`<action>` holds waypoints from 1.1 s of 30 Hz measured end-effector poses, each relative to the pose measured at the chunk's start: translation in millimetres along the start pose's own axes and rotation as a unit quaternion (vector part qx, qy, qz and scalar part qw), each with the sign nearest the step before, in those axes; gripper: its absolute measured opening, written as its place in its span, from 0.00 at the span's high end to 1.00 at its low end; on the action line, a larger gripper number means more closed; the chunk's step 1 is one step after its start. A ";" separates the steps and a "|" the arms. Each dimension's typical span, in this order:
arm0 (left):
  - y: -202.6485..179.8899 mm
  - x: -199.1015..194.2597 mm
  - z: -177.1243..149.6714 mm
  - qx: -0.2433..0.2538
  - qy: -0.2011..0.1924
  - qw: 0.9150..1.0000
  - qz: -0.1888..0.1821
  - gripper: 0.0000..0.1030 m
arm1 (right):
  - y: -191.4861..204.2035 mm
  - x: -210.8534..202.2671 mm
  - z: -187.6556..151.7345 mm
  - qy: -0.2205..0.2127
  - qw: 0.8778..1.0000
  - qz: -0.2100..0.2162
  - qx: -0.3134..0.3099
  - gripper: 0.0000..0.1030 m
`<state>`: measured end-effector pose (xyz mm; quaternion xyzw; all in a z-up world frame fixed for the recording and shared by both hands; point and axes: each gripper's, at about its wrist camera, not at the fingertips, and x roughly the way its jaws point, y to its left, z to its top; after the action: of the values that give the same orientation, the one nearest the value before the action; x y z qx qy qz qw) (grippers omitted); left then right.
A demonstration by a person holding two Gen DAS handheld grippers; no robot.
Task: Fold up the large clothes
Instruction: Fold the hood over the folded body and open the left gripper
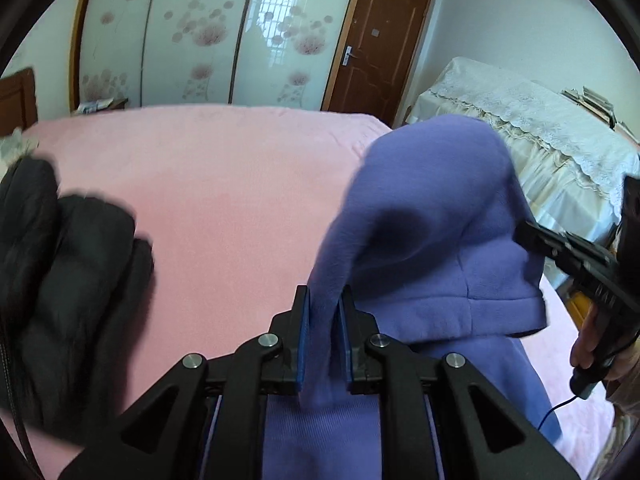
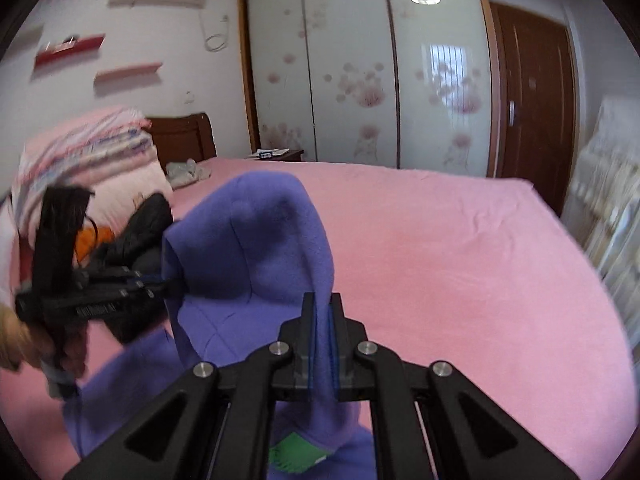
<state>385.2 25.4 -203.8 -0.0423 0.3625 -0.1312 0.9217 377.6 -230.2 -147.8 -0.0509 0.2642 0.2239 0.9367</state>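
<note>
Purple fleece garment point(image 1: 432, 216) soft, limp, drapes heavily. Left gripper point(image 1: 323, 312) clamped on fold; right gripper point(image 2: 322, 316) clamped on edge. Best grip: hems, corners, over pink bed point(image 1: 224, 184).

- Coat point(image 1: 432, 240): purple, with a green tag point(image 2: 294, 452).
- Bedsheet point(image 1: 224, 184): plain pink.
- Jacket point(image 1: 64, 280): black.
- Wardrobe point(image 1: 192, 32): white with pink flowers.
- Door point(image 1: 376, 40): brown.
</note>
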 end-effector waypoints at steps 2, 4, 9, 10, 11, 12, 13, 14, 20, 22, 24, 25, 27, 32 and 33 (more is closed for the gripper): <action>4.3 -14.6 -25.1 -0.024 0.009 1.000 -0.011 0.86 | 9.6 -22.2 -18.5 -0.007 1.000 -0.022 -0.021 0.95; 10.8 -22.1 -51.6 -0.057 0.033 0.998 -0.020 0.83 | 22.4 -45.7 -39.5 -0.013 0.998 -0.050 -0.037 0.95; 19.8 -29.9 -116.2 -0.118 0.102 0.988 -0.012 0.83 | 77.3 -88.7 -88.2 0.003 0.987 -0.099 -0.127 0.94; 22.4 -32.4 -124.6 -0.130 0.110 0.985 -0.010 0.83 | 89.3 -92.1 -93.7 0.007 0.985 -0.100 -0.139 0.94; 26.1 -34.8 -131.2 -0.142 0.115 0.983 -0.010 0.83 | 96.2 -96.7 -102.6 0.016 0.983 -0.101 -0.150 0.94; 28.9 -37.2 -136.5 -0.154 0.121 0.981 -0.008 0.83 | 102.9 -99.1 -109.3 0.027 0.982 -0.104 -0.157 0.91; 31.7 -40.8 -142.3 -0.165 0.126 0.978 -0.007 0.83 | 108.3 -101.3 -118.0 0.046 0.980 -0.108 -0.161 0.90; 32.9 -44.2 -147.6 -0.175 0.131 0.976 -0.009 0.83 | 107.5 -99.4 -122.5 0.060 0.980 -0.108 -0.157 0.89; 31.8 -59.6 -149.6 -0.252 0.158 0.952 -0.072 0.83 | 97.1 -104.8 -130.0 0.143 0.987 -0.077 -0.008 0.77; 23.7 -65.6 -142.7 -0.266 0.157 0.946 -0.101 0.79 | 93.5 -109.3 -128.6 0.155 0.984 -0.069 0.052 0.73; 16.8 -69.0 -134.3 -0.292 0.157 0.933 -0.136 0.66 | 85.6 -112.4 -127.8 0.161 0.979 -0.048 0.118 0.69; 14.5 -71.0 -130.9 -0.305 0.155 0.928 -0.147 0.61 | 82.4 -113.6 -127.4 0.161 0.975 -0.041 0.145 0.67; 11.2 -74.5 -121.2 -0.333 0.147 0.916 -0.170 0.54 | 74.8 -120.4 -123.7 0.153 0.965 -0.019 0.212 0.61; 5.7 -79.6 -102.1 -0.359 0.144 0.901 -0.198 0.44 | 50.5 -122.4 -109.9 0.127 0.932 0.026 0.339 0.50; 4.0 -79.6 -100.8 -0.360 0.145 0.900 -0.199 0.42 | 44.7 -122.0 -106.8 0.127 0.924 0.029 0.358 0.47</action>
<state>261.7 52.7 -226.1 -0.4230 0.4987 -0.1771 0.7355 214.4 -261.0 -174.9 0.2681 0.4445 0.1332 0.8443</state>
